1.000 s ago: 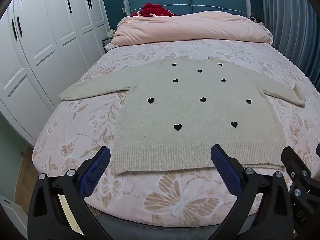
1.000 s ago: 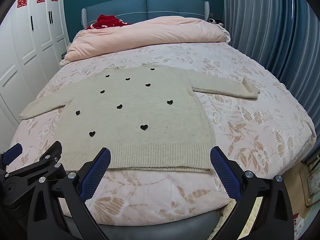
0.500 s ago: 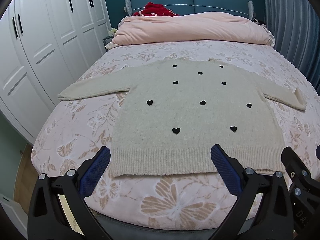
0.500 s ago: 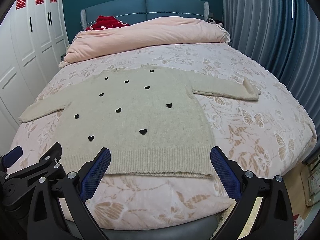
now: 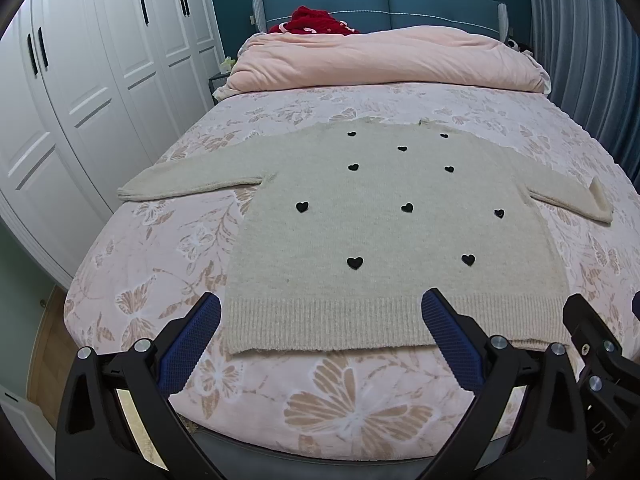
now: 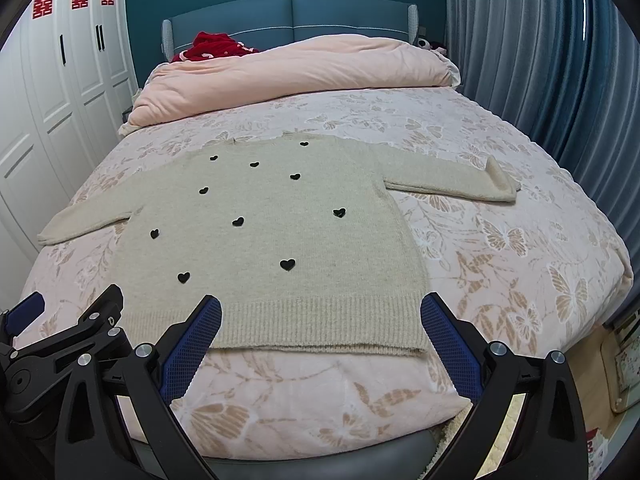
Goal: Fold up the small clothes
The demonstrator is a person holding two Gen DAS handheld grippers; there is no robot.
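Observation:
A beige knit sweater (image 5: 384, 236) with small black hearts lies flat and face up on the bed, both sleeves spread out; it also shows in the right wrist view (image 6: 272, 248). Its ribbed hem faces me. My left gripper (image 5: 320, 332) is open and empty, hovering over the hem's left half. My right gripper (image 6: 320, 332) is open and empty, hovering over the hem's right half. The right sleeve's cuff (image 6: 498, 182) is turned up. Part of the right gripper shows at the right edge of the left wrist view.
The bed (image 5: 344, 404) has a pink floral cover. A rolled pink duvet (image 5: 384, 60) and a red garment (image 5: 316, 22) lie by the blue headboard. White wardrobes (image 5: 80, 92) stand on the left, blue curtains (image 6: 540, 60) on the right.
Both grippers have drifted slightly forward and down towards the hem, so the sweater sits lower in both views. Jaws stayed open.

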